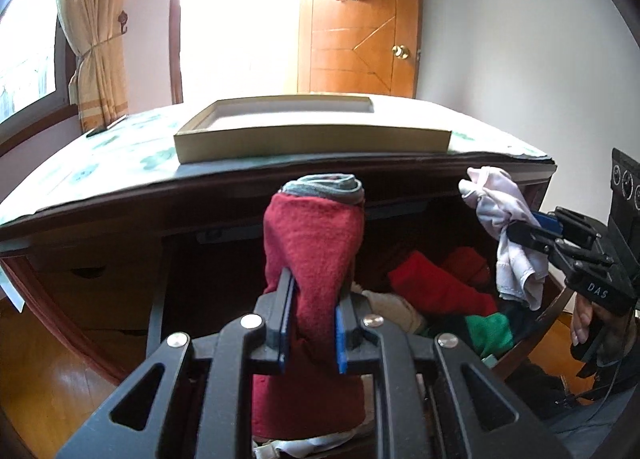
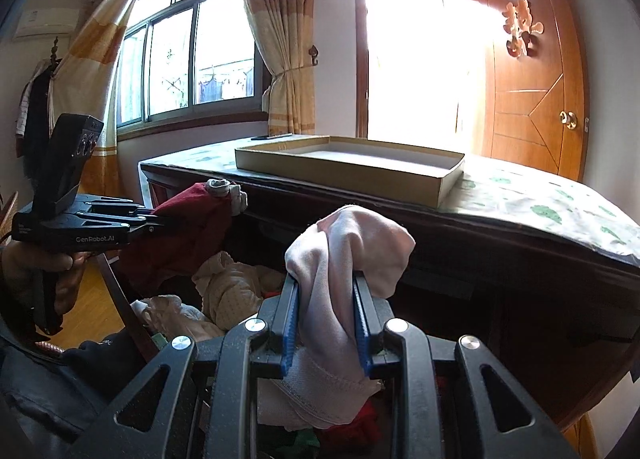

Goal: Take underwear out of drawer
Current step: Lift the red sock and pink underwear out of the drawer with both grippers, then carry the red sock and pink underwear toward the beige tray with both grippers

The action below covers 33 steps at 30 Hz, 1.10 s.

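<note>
My left gripper (image 1: 314, 297) is shut on a dark red pair of underwear (image 1: 314, 235) with a grey waistband, held upright above the open drawer (image 2: 120, 299). In the right wrist view the left gripper (image 2: 160, 224) is at the left, with the red garment (image 2: 192, 219) hanging from it. My right gripper (image 2: 325, 283) is shut on a pale pink pair of underwear (image 2: 352, 235) that bulges over its fingers. The left wrist view has the right gripper (image 1: 520, 233) at the right, the pink cloth (image 1: 500, 207) drooping from it. Both garments hang just below the cabinet's top edge.
Red (image 1: 436, 287), green (image 1: 490, 333) and cream (image 2: 228, 291) clothes fill the drawer. A shallow cardboard tray (image 1: 312, 141) lies on the cabinet's green-patterned cover (image 1: 120, 155). Behind are a wooden door (image 1: 360, 39), a curtain (image 2: 276, 39) and a window (image 2: 180, 59).
</note>
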Motion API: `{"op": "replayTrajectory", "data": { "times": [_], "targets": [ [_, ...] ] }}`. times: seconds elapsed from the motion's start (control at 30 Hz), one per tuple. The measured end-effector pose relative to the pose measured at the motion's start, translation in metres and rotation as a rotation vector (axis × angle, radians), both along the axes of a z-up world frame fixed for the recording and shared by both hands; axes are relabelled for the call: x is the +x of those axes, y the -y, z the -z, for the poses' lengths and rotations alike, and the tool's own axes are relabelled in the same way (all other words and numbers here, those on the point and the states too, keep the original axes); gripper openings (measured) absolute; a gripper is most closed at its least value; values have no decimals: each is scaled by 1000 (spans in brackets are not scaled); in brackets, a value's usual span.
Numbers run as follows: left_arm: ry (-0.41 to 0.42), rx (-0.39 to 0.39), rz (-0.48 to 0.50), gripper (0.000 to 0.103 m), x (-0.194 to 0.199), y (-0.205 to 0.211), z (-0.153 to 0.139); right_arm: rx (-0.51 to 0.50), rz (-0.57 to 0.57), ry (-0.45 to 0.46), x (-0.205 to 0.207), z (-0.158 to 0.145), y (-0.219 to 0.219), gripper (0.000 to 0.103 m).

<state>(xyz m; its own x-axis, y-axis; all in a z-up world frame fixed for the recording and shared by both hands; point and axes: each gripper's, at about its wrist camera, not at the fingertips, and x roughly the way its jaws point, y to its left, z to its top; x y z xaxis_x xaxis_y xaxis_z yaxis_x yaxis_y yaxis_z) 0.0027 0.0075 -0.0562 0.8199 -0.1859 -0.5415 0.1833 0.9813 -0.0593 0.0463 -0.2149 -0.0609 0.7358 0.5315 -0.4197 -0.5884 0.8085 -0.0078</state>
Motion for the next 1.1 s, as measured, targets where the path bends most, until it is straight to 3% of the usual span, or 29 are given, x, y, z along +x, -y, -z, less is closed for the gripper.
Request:
{"op": "replayTrajectory", "data": {
  "times": [0.43,0.73,1.1],
  "targets": [
    [84,-13,41,15,-13,15,-11,-1,-21,88,-13,-10,-5,27],
    [158,20,42,15,-22,23,-18,3,-46,142,-22,-16,-8,27],
    [224,16,35,15,-30,25,-28,4,-63,169,-24,-22,-13,27]
  ]
}}
